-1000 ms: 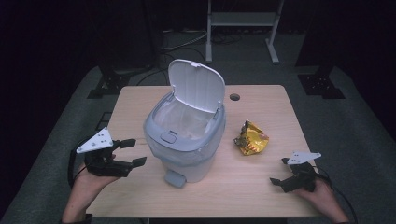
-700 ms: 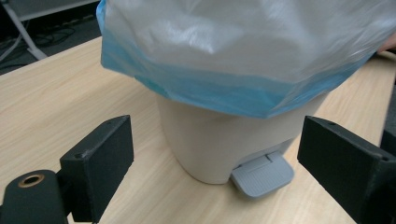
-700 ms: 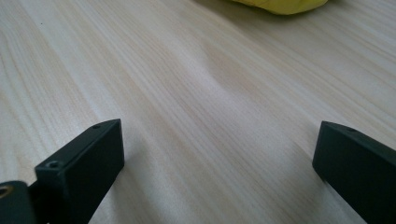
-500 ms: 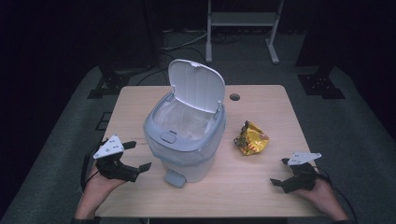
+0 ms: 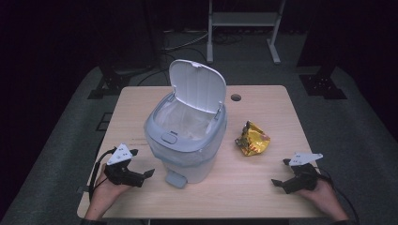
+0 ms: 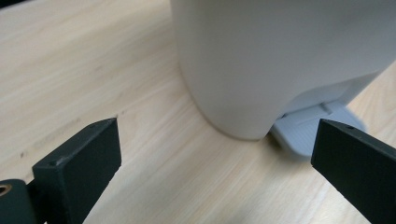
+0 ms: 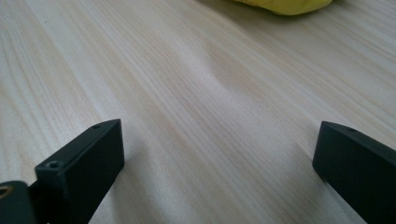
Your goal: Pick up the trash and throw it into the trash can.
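Crumpled yellow snack wrapper [image 5: 252,139] sits at the open pedal bin's [image 5: 187,140] 3 o'clock.
Looks light, crinkly, slippery; pinch a raised fold. Left gripper [image 5: 141,168] just spread wide, right gripper [image 5: 281,173] spread too, both empty.

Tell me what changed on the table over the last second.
The left gripper sank toward the person's edge of the wooden table, its jaws just opening wide, nothing between them. The right gripper, white lidded bin and crumpled yellow snack wrapper stayed put.
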Demonstrator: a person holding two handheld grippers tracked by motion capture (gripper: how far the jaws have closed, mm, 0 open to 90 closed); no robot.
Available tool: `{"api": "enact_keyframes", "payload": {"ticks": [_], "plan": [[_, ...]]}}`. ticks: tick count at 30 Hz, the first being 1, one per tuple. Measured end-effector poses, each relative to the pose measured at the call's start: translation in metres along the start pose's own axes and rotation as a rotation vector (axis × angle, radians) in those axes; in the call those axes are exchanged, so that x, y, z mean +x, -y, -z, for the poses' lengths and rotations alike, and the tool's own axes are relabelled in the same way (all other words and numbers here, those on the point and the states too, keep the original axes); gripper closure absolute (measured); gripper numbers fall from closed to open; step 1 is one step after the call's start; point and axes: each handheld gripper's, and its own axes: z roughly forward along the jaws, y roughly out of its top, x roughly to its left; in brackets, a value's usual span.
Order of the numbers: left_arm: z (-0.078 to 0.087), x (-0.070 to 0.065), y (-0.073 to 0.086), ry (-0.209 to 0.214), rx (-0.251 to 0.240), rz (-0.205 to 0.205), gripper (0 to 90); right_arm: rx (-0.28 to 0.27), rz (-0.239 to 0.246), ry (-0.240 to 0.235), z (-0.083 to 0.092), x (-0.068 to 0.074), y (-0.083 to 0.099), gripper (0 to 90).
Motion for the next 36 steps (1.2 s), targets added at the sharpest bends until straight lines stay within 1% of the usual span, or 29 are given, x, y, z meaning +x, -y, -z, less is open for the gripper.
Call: {"api": "enact_keyframes", "payload": {"ticks": [2,3,4,5,6,7,8,9,11,12,15,17,18,21,22,23,24,26,29,30,31,32,34,35,36], "plan": [[-0.005,0.001,0.007,-0.013,0.021,0.006,0.8,0.0,-0.001,0.0,0.0,0.0,0.0,1.1],[-0.005,0.001,0.007,-0.013,0.021,0.006,0.8,0.0,-0.001,0.0,0.0,0.0,0.0,1.1],[-0.008,0.001,0.012,-0.023,0.037,0.011,0.8,0.0,-0.001,0.0,0.0,0.0,0.0,1.1],[-0.008,0.001,0.012,-0.023,0.037,0.011,0.8,0.0,-0.001,0.0,0.0,0.0,0.0,1.1],[-0.011,0.003,0.018,-0.029,0.057,0.019,0.8,0.0,-0.001,0.0,0.0,0.0,0.0,1.1],[-0.011,0.003,0.018,-0.029,0.057,0.019,0.8,0.0,-0.001,0.0,0.0,0.0,0.0,1.1],[-0.014,0.003,0.022,-0.028,0.07,0.028,0.8,0.0,0.0,0.0,0.0,0.0,0.0,1.1],[-0.015,0.004,0.026,-0.037,0.079,0.033,0.8,0.001,-0.001,0.0,0.0,0.0,0.0,1.1],[-0.016,0.006,0.028,-0.041,0.086,0.035,0.8,0.001,0.0,0.0,0.0,0.0,0.0,1.1],[-0.018,0.008,0.032,-0.054,0.102,0.035,0.8,0.001,0.0,0.0,0.0,0.0,0.0,1.1],[-0.02,0.01,0.036,-0.064,0.107,0.046,0.8,0.001,-0.001,0.0,0.0,0.0,0.0,1.1],[-0.023,0.011,0.04,-0.073,0.121,0.046,0.8,-0.001,-0.005,0.004,0.0,0.001,0.0,1.1],[-0.024,0.011,0.042,-0.071,0.124,0.054,0.8,-0.001,-0.006,0.006,0.0,0.001,0.0,1.1],[-0.027,0.012,0.046,-0.076,0.137,0.057,0.8,-0.001,-0.007,0.007,0.0,0.002,0.0,1.1],[-0.031,0.013,0.05,-0.078,0.165,0.055,0.8,-0.001,-0.009,0.009,0.0,0.002,0.001,1.2],[-0.031,0.013,0.05,-0.078,0.165,0.055,0.0,-0.001,-0.009,0.009,0.0,0.002,0.001,1.2],[-0.033,0.013,0.05,-0.07,0.172,0.071,0.0,0.0,-0.014,0.014,0.001,0.003,0.001,1.2],[-0.033,0.014,0.05,-0.069,0.172,0.069,0.0,0.0,-0.014,0.015,0.001,0.003,0.001,1.2],[-0.033,0.014,0.05,-0.069,0.172,0.069,0.0,0.009,-0.03,0.026,0.002,0.002,0.0,1.2],[-0.033,0.014,0.05,-0.069,0.172,0.069,0.0,0.017,-0.044,0.027,0.002,0.002,-0.001,1.2],[-0.033,0.014,0.05,-0.069,0.172,0.07,0.0,0.017,-0.044,0.027,0.002,0.002,-0.001,1.2],[-0.033,0.014,0.05,-0.069,0.172,0.07,0.0,0.013,-0.067,0.036,0.006,0.0,-0.003,1.2],[-0.033,0.014,0.05,-0.069,0.172,0.07,0.0,-0.008,-0.077,0.036,0.009,-0.001,-0.004,1.2],[-0.033,0.014,0.05,-0.069,0.172,0.07,0.0,-0.008,-0.077,0.036,0.009,-0.001,-0.004,1.2],[-0.033,0.014,0.05,-0.069,0.172,0.07,0.0,-0.021,-0.086,0.036,0.013,0.0,-0.007,1.2]]}}
